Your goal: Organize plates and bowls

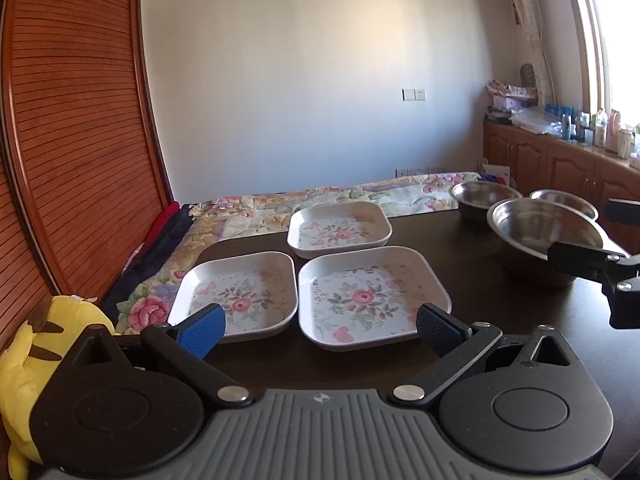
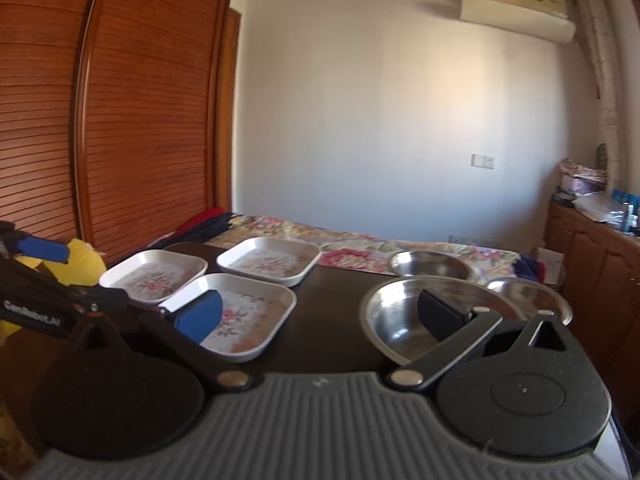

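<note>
Nearby: 3 square white floral plates [image 1: 374, 297], 3 steel bowls [image 2: 416, 312]; both hand-held grippers [image 1: 320, 330] [image 2: 320, 316] wide, empty.

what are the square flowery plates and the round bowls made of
The square plates look like melamine or similar plastic, possibly glazed ceramic: opaque white, soft sheen, printed pink flowers. The round bowls look like stainless steel: bare silvery metal, thin rims, mirror-like reflections inside.

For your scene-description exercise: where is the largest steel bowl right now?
The largest steel bowl sits on the dark table's right side, nearest the right gripper, in front of two smaller steel bowls, right of the floral plates.
</note>
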